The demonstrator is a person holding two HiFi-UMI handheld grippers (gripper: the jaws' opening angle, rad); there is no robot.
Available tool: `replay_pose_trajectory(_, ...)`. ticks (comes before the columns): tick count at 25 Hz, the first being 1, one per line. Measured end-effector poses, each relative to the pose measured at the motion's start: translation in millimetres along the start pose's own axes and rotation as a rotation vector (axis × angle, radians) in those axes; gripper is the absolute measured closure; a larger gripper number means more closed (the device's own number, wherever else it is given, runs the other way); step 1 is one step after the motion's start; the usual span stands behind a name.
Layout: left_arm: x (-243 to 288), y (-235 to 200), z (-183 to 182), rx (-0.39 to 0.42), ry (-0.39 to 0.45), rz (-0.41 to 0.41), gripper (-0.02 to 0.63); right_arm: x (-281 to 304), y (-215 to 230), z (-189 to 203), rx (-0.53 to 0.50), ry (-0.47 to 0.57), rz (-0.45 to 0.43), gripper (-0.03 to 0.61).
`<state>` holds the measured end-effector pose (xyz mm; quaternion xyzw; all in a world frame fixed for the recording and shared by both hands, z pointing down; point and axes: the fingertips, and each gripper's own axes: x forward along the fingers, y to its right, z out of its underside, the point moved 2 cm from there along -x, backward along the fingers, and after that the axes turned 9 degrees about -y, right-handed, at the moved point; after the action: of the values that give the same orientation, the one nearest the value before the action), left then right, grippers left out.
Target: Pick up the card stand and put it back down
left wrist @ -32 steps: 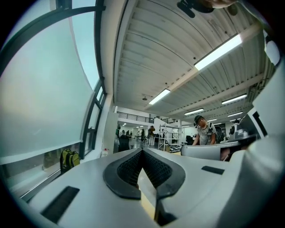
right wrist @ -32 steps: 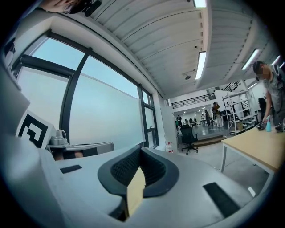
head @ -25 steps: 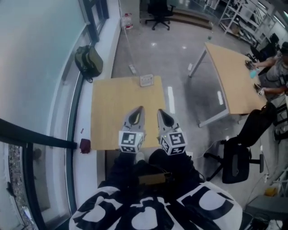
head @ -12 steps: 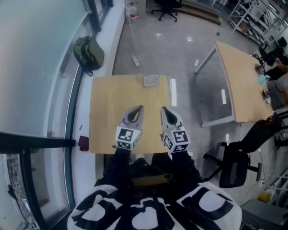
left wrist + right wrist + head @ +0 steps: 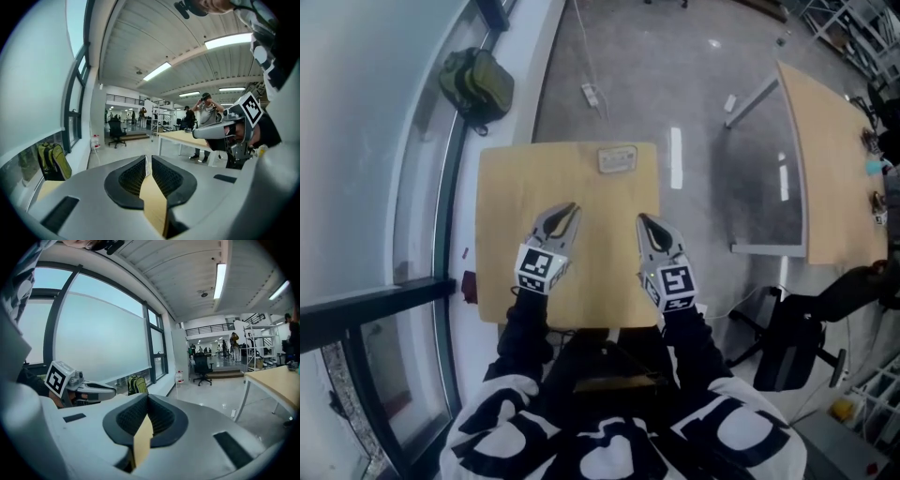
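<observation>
The card stand (image 5: 618,158), a small pale block, stands at the far edge of the wooden table (image 5: 506,187), well ahead of both grippers. My left gripper (image 5: 569,207) hovers over the table's near left part. Its jaws have just been opening and stand a thin slit apart, with nothing between them (image 5: 149,157). My right gripper (image 5: 644,218) hovers over the near right part, with its pads together and empty (image 5: 147,395). Each gripper shows in the other's view: the right gripper (image 5: 220,131) and the left gripper (image 5: 93,391).
A green backpack (image 5: 478,84) lies on the floor by the window, with a power strip (image 5: 590,94) beyond the table. A second table (image 5: 839,141) and an office chair (image 5: 792,342) stand to the right. A black rail (image 5: 375,305) runs at the near left.
Both grippers have moved forward over the table and spread apart, the left one going leftward. The head view has tilted, so the table now sits more central.
</observation>
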<state>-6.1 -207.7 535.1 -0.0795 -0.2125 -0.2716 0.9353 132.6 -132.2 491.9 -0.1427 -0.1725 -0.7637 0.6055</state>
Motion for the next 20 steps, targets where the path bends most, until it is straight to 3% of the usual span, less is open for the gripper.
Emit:
replay_pose_trajectory(3, 30, -14, 22, 0.007, -0.079, 0.056, 0.557, 24, 16, 9, -0.033, 0.011, -0.052, 0.565)
replay_pose_trajectory(7, 67, -33, 42, 0.001, -0.139, 0.115, 0.465, 50, 35, 18, -0.018, -0.012, -0.08, 0.565)
replay_pose_trajectory(13, 117, -55, 59, 0.031, -0.176, 0.197, 0.336, 83, 53, 44, -0.019, -0.049, -0.119, 0.565)
replay_pose_trajectory(20, 181, -69, 48, 0.066, -0.147, 0.29, 0.33, 110, 69, 59, -0.007, -0.063, -0.17, 0.563)
